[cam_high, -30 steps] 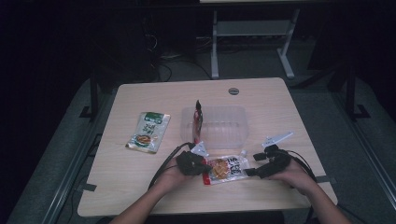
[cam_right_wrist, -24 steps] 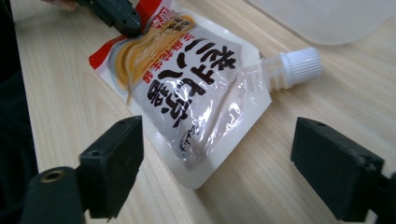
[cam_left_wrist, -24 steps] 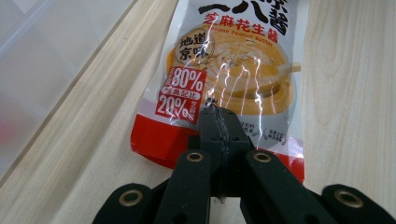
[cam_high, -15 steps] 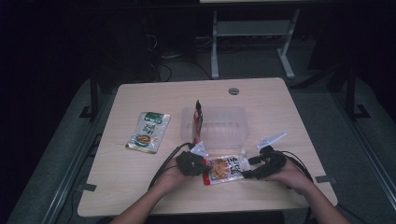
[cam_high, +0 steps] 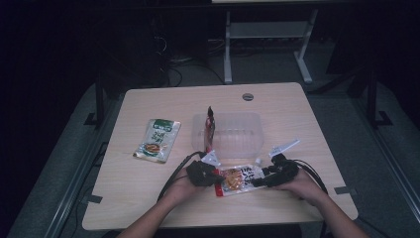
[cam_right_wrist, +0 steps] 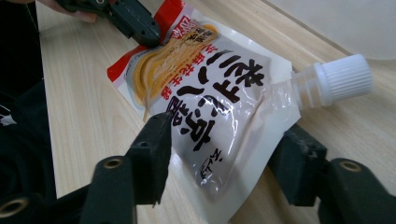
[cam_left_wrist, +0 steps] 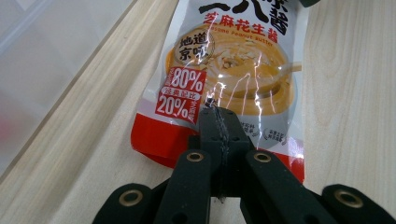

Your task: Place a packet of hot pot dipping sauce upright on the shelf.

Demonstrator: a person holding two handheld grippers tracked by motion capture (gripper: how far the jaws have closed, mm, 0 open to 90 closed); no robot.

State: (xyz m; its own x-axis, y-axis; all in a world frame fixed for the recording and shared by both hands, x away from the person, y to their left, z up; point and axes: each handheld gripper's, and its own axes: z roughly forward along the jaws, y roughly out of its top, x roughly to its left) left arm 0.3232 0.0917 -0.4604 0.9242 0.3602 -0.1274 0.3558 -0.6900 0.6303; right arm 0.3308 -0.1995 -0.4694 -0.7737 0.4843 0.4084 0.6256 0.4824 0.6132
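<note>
Since the earlier frame the right gripper (cam_high: pixel 261 181) has drawn in from the pouch's right; its jaws have just been closing around the sauce pouch (cam_high: pixel 237 179), pads flanking the spout end, not yet pressing. Left of the pouch, a green packet (cam_high: pixel 157 139) lies well apart. The left gripper (cam_high: pixel 214 177) is clamped on the pouch's red bottom edge. Pouch: glossy, flat, white ribbed cap, on the wood-grain worktop (cam_high: pixel 148 198). Just behind it, a clear plastic tray (cam_high: pixel 233 134).
</note>
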